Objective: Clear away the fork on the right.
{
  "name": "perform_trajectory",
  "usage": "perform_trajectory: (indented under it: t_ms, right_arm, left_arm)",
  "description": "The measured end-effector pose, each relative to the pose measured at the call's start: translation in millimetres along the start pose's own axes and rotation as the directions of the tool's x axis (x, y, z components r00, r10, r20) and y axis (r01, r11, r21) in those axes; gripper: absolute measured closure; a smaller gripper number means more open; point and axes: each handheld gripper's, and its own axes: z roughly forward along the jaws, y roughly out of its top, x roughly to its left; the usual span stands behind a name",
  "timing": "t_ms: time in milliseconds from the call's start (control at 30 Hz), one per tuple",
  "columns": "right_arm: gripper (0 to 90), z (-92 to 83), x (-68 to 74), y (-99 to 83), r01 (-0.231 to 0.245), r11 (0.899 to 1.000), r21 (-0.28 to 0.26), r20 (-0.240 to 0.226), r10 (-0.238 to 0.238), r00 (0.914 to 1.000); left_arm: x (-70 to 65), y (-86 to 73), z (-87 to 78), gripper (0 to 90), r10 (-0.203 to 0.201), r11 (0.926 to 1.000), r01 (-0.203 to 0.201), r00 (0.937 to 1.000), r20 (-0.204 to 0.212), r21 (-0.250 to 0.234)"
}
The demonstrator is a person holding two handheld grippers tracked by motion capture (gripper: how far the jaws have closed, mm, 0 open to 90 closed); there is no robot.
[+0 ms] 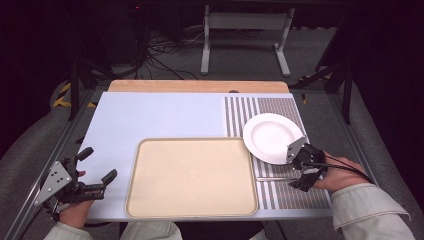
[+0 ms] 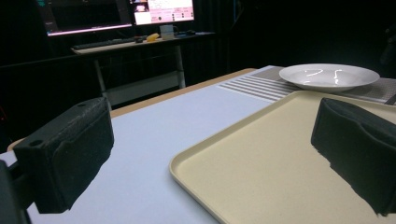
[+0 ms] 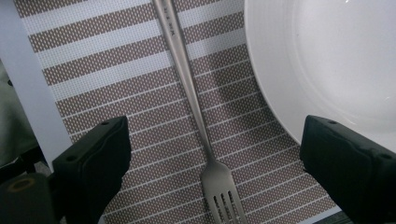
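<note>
Dark curtains and a lit monitor desk stand behind the pale blue bench (image 1: 150, 117), which carries a beige tray (image 1: 192, 175) at its near middle and a brown-and-white striped placemat (image 1: 280, 190) on its right. On that placemat lies a metal fork (image 3: 194, 100), just beside the near rim of a white plate (image 1: 272, 137). The right gripper (image 3: 215, 172) hangs over the fork with its fingers (image 3: 93, 158) released and wide, one on each side of the neck, not yet pressing. The left gripper (image 1: 97, 170) waits at the near left, beside the tray, its fingers also spread and empty.

The fork looks stiff, light, smooth and thin, and it lies flat, so it could easily slip or skid on the weave. I judge the narrow handle just above the tines the best hold, squeezed across its width, keeping clear of the breakable plate.
</note>
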Motion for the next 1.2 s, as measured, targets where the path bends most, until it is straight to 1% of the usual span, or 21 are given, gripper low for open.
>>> perform_trajectory:
  t_ms: [33,167,233,367,533,633,700,767,800,867,933,967,1000,1100,1167,1200]
  right_arm:
    - [9.8,1.0,-0.2,-0.5,0.007,1.0,0.009,-0.007,-0.007,1.0]
    - [10.1,8.2,-1.6,-3.1,0.002,0.999,0.054,-0.035,0.0,0.9994]
    - [10.5,10.6,-1.4,-3.9,-0.004,0.998,0.063,-0.036,0.006,0.9993]
    - [11.7,14.5,-1.1,-4.0,0.008,0.997,0.077,-0.052,-0.004,0.9987]
    - [16.6,21.8,-3.2,-5.5,0.009,0.996,0.084,-0.074,-0.003,0.9973]
    - [19.6,27.6,-5.6,-6.6,0.022,0.995,0.092,-0.092,-0.013,0.9957]
    - [22.0,31.3,-6.7,-6.8,0.019,0.995,0.094,-0.1,-0.009,0.995]
    - [25.3,34.3,-7.3,-6.6,0.029,0.995,0.098,-0.108,-0.018,0.994]
    - [28.8,36.0,-8.1,-6.3,0.039,0.994,0.102,-0.117,-0.027,0.9927]
    - [34.4,37.8,-8.0,-5.2,0.049,0.993,0.108,-0.112,-0.037,0.993]
    - [40.3,38.6,-8.8,-4.0,0.063,0.993,0.1,-0.121,-0.051,0.9914]
    - [43.2,39.3,-8.9,-3.2,0.065,0.992,0.104,-0.115,-0.053,0.992]
    - [43.2,39.3,-8.9,-3.2,0.065,0.992,0.104,-0.115,-0.053,0.992]
    - [51.4,40.7,-10.3,-1.0,0.083,0.99,0.113,-0.13,-0.068,0.9892]
    - [60.2,40.1,-10.1,0.2,0.101,0.99,0.103,-0.132,-0.087,0.9874]
    - [63.2,40.1,-10.5,0.7,0.111,0.989,0.102,-0.14,-0.096,0.9854]
  left_arm:
    - [0.2,0.0,-0.1,0.0,0.002,1.0,-0.002,1.0,0.001,0.002]
    - [0.6,-0.2,0.4,0.0,0.001,1.0,-0.001,1.0,0.003,0.009]
    - [0.6,-0.2,0.3,0.0,0.001,1.0,-0.001,1.0,0.002,0.008]
    - [0.6,-0.1,0.2,0.0,0.001,1.0,-0.001,1.0,0.001,0.008]
    - [0.3,0.0,0.4,0.0,0.0,1.0,0.0,1.0,0.003,0.005]
    - [0.5,-0.1,0.4,0.0,-0.001,1.0,0.001,1.0,0.004,0.006]
    - [0.4,0.1,0.5,0.0,-0.001,1.0,0.001,1.0,0.005,0.004]
    - [0.1,0.3,0.3,0.0,0.0,1.0,0.0,1.0,0.004,0.0]
    - [0.1,0.3,0.2,0.0,-0.002,1.0,0.002,1.0,0.004,0.002]
    - [0.1,0.2,0.3,0.0,-0.001,1.0,0.001,1.0,0.007,0.002]
    - [0.0,0.3,0.3,0.0,0.0,1.0,0.0,1.0,0.007,0.001]
    - [0.0,0.3,0.3,0.0,0.0,1.0,0.0,1.0,0.007,0.001]
    - [0.1,0.3,0.3,0.0,-0.001,1.0,0.001,1.0,0.008,0.001]
    - [-0.2,0.7,0.2,0.0,0.002,1.0,-0.002,1.0,0.008,0.002]
    - [0.0,0.5,0.5,0.0,0.003,1.0,-0.003,0.9999,0.011,0.002]
    - [0.0,0.4,0.5,0.0,0.001,1.0,-0.001,0.9999,0.012,0.002]
